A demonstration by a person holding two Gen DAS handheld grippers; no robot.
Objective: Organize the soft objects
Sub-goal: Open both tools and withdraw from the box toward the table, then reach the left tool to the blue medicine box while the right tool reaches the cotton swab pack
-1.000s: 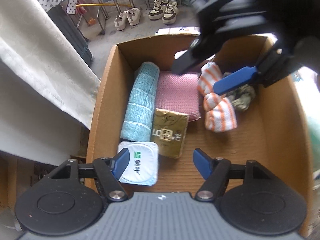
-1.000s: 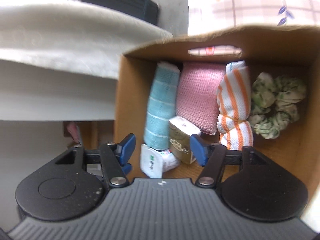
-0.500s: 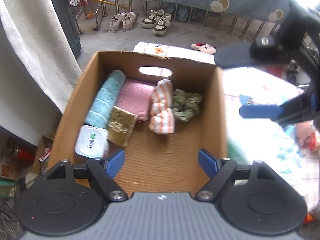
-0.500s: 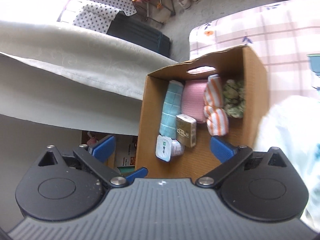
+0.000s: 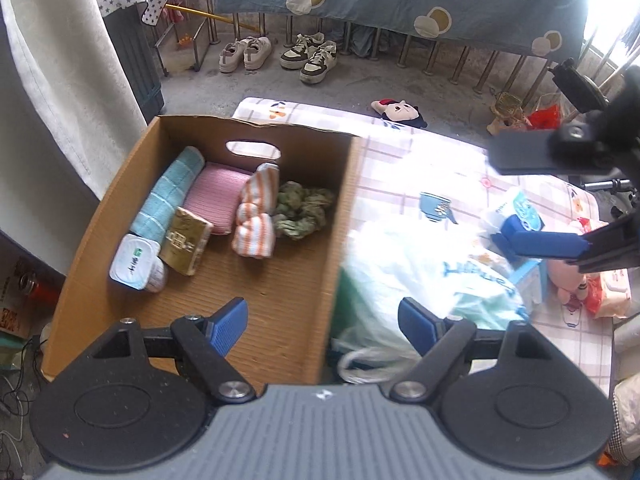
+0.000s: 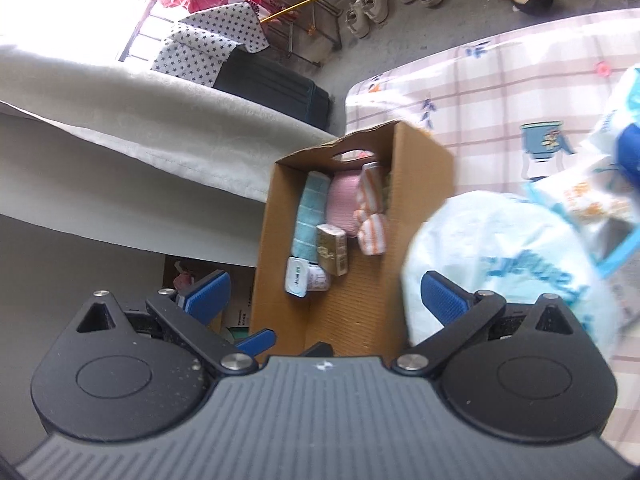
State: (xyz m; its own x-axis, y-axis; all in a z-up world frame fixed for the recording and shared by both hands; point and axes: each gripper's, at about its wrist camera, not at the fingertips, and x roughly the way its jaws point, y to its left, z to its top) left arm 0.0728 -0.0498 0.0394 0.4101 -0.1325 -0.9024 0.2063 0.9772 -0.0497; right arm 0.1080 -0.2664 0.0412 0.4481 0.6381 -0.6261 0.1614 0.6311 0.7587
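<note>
Left claw (image 5: 322,322) spread wide, nothing between its blue pads (image 5: 229,323), hanging above the box's near right wall. Right claw (image 6: 324,292) also spread wide and empty, high above the box and the bag. In the left view the right claw (image 5: 560,200) shows at the right edge, above the worktop's right part, jaws apart.

Box (image 5: 100,216) is cardboard, open-topped, at the worktop's left end, with a handle slot (image 5: 253,149) in the far wall. Inside, along the left wall, a blue towel roll (image 5: 166,196). Just beside it a pink cloth (image 5: 214,200), folded, against the far wall. Right of that a striped cloth (image 5: 256,220), orange and white, bunched, touching the pink cloth. Green scrunchies (image 5: 304,210) touch the striped cloth, near the right wall. Gold tissue pack (image 5: 185,246) lies in front of the pink cloth, leaning against the towel roll's end. White pack (image 5: 134,263) with green print sits nearest the camera by the left wall, touching the gold pack. Near half of the box floor is bare cardboard.

Right of the box, touching its right wall, a white plastic bag (image 5: 420,256) with blue lettering, crumpled, on the checked cloth (image 5: 400,160) that covers the worktop. Further right a tissue roll pack (image 5: 516,208), a pink plush (image 5: 568,280) and a wipes pack (image 5: 610,292), all near the right edge. Blur there, details unclear.

On the floor beyond: two pairs of sneakers (image 5: 280,54) and a doll (image 5: 400,112).
</note>
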